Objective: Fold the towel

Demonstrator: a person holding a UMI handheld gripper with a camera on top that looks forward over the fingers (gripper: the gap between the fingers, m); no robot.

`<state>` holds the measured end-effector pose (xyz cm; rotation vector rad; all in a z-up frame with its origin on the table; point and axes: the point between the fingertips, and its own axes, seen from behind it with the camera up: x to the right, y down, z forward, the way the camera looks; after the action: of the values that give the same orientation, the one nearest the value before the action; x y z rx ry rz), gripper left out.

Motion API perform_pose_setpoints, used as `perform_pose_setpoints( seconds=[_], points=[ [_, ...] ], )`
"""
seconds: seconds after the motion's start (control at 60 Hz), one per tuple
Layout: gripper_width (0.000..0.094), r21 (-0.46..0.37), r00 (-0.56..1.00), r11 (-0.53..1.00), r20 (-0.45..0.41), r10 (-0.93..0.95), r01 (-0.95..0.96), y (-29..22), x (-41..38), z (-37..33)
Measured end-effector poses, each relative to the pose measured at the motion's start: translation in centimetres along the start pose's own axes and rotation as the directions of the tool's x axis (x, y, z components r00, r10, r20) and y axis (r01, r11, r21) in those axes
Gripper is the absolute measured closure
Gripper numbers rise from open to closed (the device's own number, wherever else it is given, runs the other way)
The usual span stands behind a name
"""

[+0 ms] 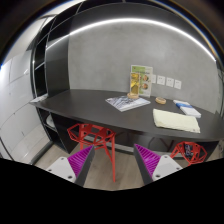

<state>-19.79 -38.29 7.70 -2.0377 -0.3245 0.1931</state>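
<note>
The jaws [113,160] were wide open and held nothing. Their two purple pads [82,162] stood far apart, with only floor showing in the gap. A long dark bench [95,103] ran across the room, well beyond the jaws. The towel [174,120] was pale yellow and lay folded flat on the bench, off toward the right jaw but far ahead of it. It was not between the jaws and did not touch them. Some papers [127,101] lay near the middle of the bench, apart from the towel. A small standing card [140,80] with pictures was behind the papers, near the wall. Red stools [92,134] stood under the bench, just past the left jaw, and another red one [186,151] showed on the right.
</note>
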Motion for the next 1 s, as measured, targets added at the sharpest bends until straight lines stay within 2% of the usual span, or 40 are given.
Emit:
perform_pose_setpoints(
  seconds=[0.183, 0.283, 0.45, 0.633, 0.8, 0.883, 0.9, 0.917, 1.0],
  points=[
    [0.0136, 0.034, 0.999, 0.999, -0.034, -0.012, 0.013, -1.4, 2.2, 1.1],
    [0.0145, 0.047, 0.994, 0.998, -0.106, -0.035, 0.040, -2.4, 6.4, 3.2],
    [0.0145, 0.040, 0.974, 0.998, -0.223, -0.040, 0.050, -4.5, 14.8, 10.3],
    [0.0150, 0.032, 0.963, 0.999, -0.267, -0.018, 0.028, -5.9, 22.1, 19.3],
    [0.0246, 0.031, 0.967, 0.999, -0.255, -0.023, 0.032, -7.1, 26.5, 26.4],
    [0.0369, -0.013, 0.972, 1.000, -0.233, -0.029, 0.027, -6.3, 27.6, 28.9],
    [0.0366, -0.021, 0.973, 0.999, -0.229, -0.033, 0.029, -6.2, 27.8, 29.2],
    [0.0428, -0.010, 0.975, 0.999, -0.219, -0.032, 0.030, -6.5, 27.7, 29.5],
    [0.0554, 0.005, 0.979, 0.999, -0.198, -0.043, 0.045, -6.6, 27.9, 30.0]
  ],
)
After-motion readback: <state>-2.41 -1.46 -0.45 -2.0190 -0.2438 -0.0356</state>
